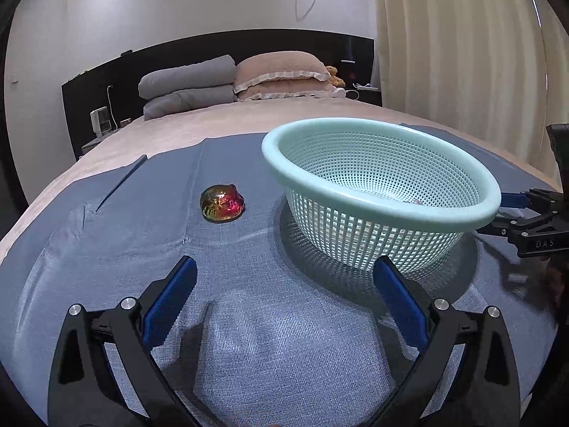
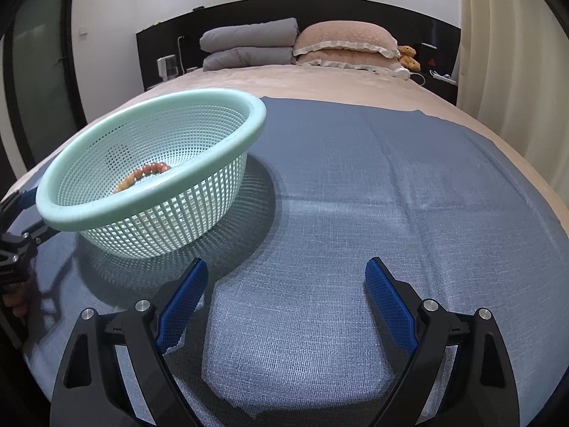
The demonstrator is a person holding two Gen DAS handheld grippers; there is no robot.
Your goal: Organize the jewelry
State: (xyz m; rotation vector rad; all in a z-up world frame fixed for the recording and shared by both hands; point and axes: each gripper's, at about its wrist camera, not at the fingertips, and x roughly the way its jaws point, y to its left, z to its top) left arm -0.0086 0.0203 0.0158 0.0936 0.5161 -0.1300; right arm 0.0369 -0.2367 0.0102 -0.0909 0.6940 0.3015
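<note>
A mint-green mesh basket [image 1: 462, 213] stands on a blue cloth [image 1: 249, 302] on the bed; it also shows in the right wrist view [image 2: 106, 220]. An orange bead bracelet [image 2: 142, 174] lies inside it. An iridescent red-gold cat-shaped trinket [image 1: 222, 203] lies on the cloth left of the basket. My left gripper [image 1: 284, 267] is open and empty, low over the cloth, nearer than the trinket and basket. My right gripper [image 2: 286, 270] is open and empty, right of the basket; it shows at the right edge of the left wrist view [image 1: 526, 210].
Grey folded quilts [image 1: 188, 85] and pink pillows [image 1: 284, 74] lie at the head of the bed against a black headboard [image 1: 249, 42]. A small teddy bear [image 2: 408, 56] sits by the pillows. Curtains [image 1: 462, 35] hang on the right.
</note>
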